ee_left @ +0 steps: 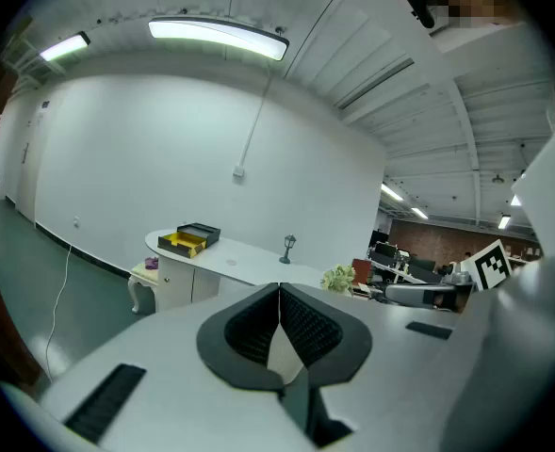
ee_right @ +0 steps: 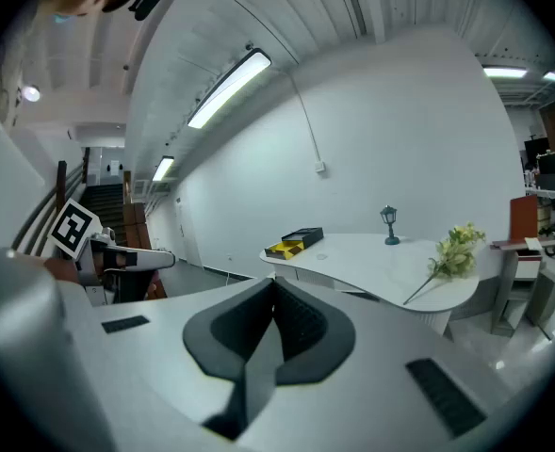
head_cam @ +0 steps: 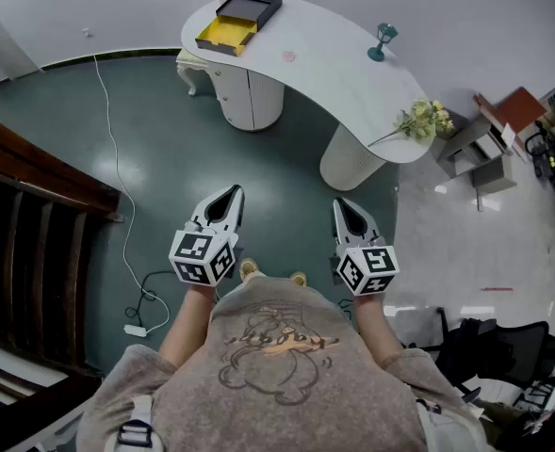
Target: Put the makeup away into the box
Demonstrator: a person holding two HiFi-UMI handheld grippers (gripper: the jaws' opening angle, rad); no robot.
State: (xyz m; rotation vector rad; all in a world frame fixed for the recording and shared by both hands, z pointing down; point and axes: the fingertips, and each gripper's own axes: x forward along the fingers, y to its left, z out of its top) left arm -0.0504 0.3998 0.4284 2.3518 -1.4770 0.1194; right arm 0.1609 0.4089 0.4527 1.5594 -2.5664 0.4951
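A black box with a yellow inside [head_cam: 238, 20] [ee_left: 188, 239] [ee_right: 294, 243] lies open at the far left end of a curved white table [head_cam: 352, 73] [ee_left: 249, 264] [ee_right: 390, 266]. A small pink item [head_cam: 287, 56] lies on the tabletop right of the box. My left gripper [head_cam: 228, 199] [ee_left: 279, 295] and right gripper [head_cam: 346, 207] [ee_right: 273, 288] are held side by side in front of me, well short of the table. Both are shut with nothing between the jaws.
A small teal lamp [head_cam: 383, 40] [ee_right: 388, 222] and a bunch of pale flowers [head_cam: 422, 119] [ee_right: 451, 250] stand on the table. A white cable [head_cam: 117, 172] and plug strip lie on the green floor at left. A dark wooden stair [head_cam: 23, 252] runs along the left, office furniture at right.
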